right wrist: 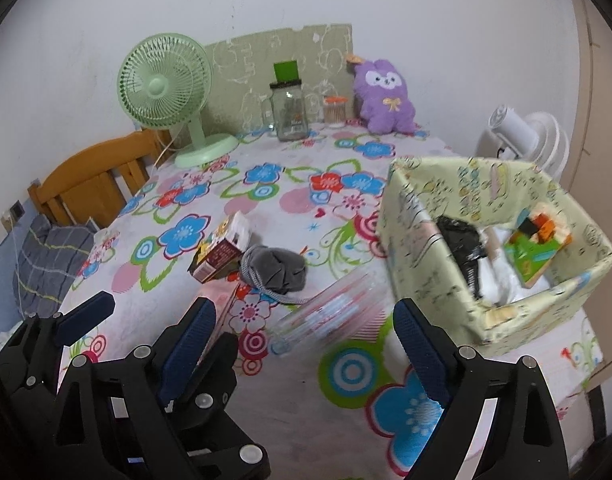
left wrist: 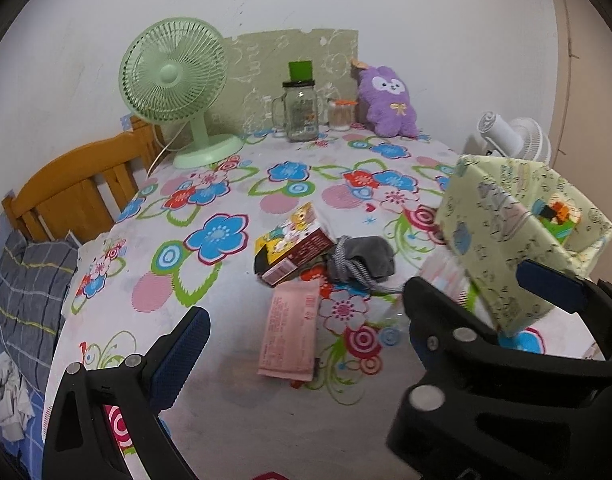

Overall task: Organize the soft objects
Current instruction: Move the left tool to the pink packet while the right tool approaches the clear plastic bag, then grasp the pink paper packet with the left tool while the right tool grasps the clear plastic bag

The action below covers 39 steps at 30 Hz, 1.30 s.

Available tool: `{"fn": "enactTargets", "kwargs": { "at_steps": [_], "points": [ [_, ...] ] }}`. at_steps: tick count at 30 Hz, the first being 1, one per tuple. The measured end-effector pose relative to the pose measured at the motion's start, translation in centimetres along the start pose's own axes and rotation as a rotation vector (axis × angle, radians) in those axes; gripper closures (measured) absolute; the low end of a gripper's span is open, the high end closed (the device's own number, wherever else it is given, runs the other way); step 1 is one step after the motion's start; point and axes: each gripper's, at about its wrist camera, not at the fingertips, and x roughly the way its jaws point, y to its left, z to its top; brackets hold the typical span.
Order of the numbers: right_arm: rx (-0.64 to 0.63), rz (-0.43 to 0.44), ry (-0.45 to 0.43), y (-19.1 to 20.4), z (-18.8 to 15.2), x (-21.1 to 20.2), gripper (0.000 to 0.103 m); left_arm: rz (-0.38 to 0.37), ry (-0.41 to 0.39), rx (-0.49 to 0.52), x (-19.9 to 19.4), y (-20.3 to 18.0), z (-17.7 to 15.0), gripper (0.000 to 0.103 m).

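My right gripper [right wrist: 306, 352] stands wide, its jaws spread and nothing pressed between the blue pads. Just ahead of it, between the fingers in view, a clear plastic packet [right wrist: 326, 312] with pink and blue print lies blurred on the flowered tablecloth [right wrist: 265, 184]; the pads do not touch it.

My left gripper [left wrist: 306, 320] is also spread, empty between its fingers. Straight ahead of it lies a flat pink packet [left wrist: 291, 332] on the cloth, nearer my left finger [left wrist: 177, 352] than the right one. Beyond that sits a small printed carton [left wrist: 293, 244] tipped on its side, and touching its right side a rolled grey sock bundle [left wrist: 362, 258] with a striped cuff.

The pale green patterned box [right wrist: 494, 240] stands to the right, open at the top, close beside my right gripper. Inside I see something black [right wrist: 462, 240], white soft stuff and a green and orange item [right wrist: 538, 244].

At the far edge a purple plush toy [left wrist: 388, 100] leans on the wall, well away from both sets of jaws.
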Motion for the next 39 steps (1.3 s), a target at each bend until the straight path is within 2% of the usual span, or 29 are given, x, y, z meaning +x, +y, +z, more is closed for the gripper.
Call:
{"fn": "enactTargets", "kwargs": {
  "at_steps": [11, 23, 29, 31, 33, 39],
  "points": [
    [0.039, 0.006, 0.08, -0.1, 0.0, 3.4, 0.011, 0.02, 0.058, -0.023, 2.8, 0.9, -0.4, 0.002],
    [0.041, -0.024, 0.14, -0.1, 0.0, 6.7, 0.02, 0.043, 0.127, -0.026, 6.1, 0.9, -0.5, 0.002],
    [0.033, -0.043, 0.175, 0.1, -0.1, 8.1, 0.033, 0.043, 0.16, -0.018, 7.4, 0.8, -0.8, 0.002],
    [0.015, -0.069, 0.164, 0.3, -0.1, 8.1, 0.045, 0.046, 0.159, -0.023, 7.4, 1.0, -0.8, 0.003],
    [0.006, -0.071, 0.158, 0.4, -0.1, 8.2, 0.048, 0.045, 0.164, -0.03, 7.5, 1.2, -0.8, 0.003],
    [-0.007, -0.067, 0.156, 0.5, -0.2, 8.0, 0.062, 0.014, 0.158, -0.045, 7.3, 1.3, -1.1, 0.013]
  ]
}}
